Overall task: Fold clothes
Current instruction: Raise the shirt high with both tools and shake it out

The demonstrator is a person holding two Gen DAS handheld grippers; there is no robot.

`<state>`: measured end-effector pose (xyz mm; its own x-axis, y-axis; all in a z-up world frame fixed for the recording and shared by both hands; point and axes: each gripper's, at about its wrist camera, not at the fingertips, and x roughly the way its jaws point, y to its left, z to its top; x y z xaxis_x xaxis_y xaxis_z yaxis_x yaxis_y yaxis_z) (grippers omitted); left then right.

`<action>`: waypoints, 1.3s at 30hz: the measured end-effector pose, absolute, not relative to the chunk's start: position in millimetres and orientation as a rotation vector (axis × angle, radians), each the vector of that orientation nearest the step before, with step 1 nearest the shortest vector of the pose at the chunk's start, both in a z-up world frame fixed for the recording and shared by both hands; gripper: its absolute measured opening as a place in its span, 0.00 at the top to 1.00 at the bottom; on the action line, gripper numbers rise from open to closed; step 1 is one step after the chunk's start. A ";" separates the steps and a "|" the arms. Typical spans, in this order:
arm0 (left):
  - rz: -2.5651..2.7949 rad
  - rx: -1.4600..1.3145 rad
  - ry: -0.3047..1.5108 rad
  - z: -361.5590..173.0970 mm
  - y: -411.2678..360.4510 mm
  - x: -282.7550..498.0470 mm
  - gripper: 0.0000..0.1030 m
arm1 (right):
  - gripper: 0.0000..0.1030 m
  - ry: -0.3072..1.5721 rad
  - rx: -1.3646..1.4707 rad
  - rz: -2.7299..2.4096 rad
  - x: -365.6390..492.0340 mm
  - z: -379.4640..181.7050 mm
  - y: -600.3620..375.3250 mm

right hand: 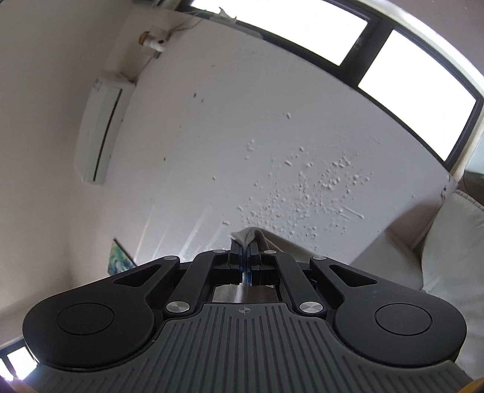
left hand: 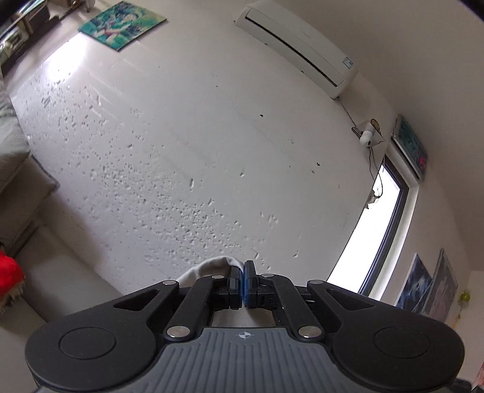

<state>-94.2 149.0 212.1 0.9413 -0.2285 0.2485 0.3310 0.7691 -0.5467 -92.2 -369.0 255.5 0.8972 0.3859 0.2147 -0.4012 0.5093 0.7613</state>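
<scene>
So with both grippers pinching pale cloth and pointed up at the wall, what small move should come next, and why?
Probably lower both together to lay the garment flat. The left gripper and right gripper are each shut on a pale cloth edge; both views show only wall, no surface to fold on.

Open air ahead; sofa (right hand: 447, 241) right, below.

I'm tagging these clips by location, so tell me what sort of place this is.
Most likely a living room in a home. A wall-mounted air conditioner hangs near the ceiling, a pale cushioned sofa stands under the window, and a framed picture decorates the wall.
</scene>
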 end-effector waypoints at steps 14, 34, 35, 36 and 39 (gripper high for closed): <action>-0.274 -0.618 0.160 190.9 168.4 26.1 1.00 | 0.98 0.387 0.839 0.309 100.5 178.5 -313.7; -0.153 -0.514 0.184 107.6 151.0 154.6 1.00 | 0.98 0.556 0.866 0.219 227.3 52.5 -306.5; -0.143 -0.525 0.230 85.6 150.4 156.0 1.00 | 0.98 0.598 0.862 0.194 228.2 30.1 -303.6; -0.128 -0.539 0.281 62.6 149.8 156.6 1.00 | 0.98 0.639 0.852 0.169 228.4 8.0 -300.2; -0.070 -0.577 0.418 -5.4 149.5 153.7 1.00 | 0.98 0.765 0.853 0.102 220.4 -50.4 -295.0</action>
